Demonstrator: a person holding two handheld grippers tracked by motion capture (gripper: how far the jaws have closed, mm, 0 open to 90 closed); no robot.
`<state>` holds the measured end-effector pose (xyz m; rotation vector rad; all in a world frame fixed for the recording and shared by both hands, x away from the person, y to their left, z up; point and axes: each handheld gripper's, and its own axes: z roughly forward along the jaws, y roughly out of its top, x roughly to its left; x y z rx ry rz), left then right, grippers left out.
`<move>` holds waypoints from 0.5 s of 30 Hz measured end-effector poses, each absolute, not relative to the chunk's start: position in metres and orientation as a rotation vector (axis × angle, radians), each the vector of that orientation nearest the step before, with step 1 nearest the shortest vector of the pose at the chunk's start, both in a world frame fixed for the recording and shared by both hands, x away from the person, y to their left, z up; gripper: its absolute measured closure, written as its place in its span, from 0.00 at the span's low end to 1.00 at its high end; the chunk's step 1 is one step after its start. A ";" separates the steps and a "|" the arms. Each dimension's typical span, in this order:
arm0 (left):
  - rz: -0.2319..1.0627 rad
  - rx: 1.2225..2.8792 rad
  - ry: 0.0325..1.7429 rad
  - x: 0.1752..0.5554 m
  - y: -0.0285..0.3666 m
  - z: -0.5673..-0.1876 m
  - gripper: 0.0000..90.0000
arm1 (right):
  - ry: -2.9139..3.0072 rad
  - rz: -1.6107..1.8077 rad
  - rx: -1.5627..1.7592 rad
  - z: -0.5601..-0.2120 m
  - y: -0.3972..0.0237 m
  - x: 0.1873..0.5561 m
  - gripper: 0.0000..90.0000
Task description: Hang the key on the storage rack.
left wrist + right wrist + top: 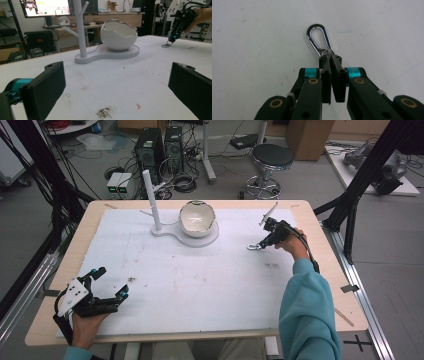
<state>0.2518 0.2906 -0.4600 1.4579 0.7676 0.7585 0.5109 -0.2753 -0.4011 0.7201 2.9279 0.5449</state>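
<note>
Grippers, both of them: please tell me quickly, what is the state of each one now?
Left gripper: open, holding nothing.
Right gripper: closed on the end of a metal clip on the table.

A lab: computer towers (159, 147), floor cables (182, 182), monitor (45, 7).

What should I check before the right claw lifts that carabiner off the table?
1. Grip on carabiner: right claw is shut on its small ring end. Ok.
2. Depth of hold: only the tips pinch it, so it could swing or slip. Not ok.
3. Carabiner clear of the table: looks low at the surface, contact unclear. Cannot tell.
4. Path to the branched stand: white mat between them is bare. Ok.
5. Egg-shaped bowl sits right beside the stand on the same base, near any hanging move. Not ok.
6. Left claw: open, parked at the near left corner, out of the way. Ok.
</note>
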 end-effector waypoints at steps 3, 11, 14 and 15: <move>0.759 1.458 0.767 0.252 0.291 -0.460 0.02 | 2.927 0.537 0.701 -0.401 -0.274 0.511 0.98; 0.755 1.460 0.767 0.252 0.291 -0.460 0.02 | 2.900 0.539 0.765 -0.398 -0.272 0.509 0.99; 0.744 1.442 0.770 0.252 0.293 -0.460 0.02 | 2.895 0.585 0.767 -0.392 -0.274 0.506 0.99; 0.739 1.437 0.769 0.252 0.294 -0.460 0.02 | 2.895 0.585 0.767 -0.392 -0.274 0.506 0.99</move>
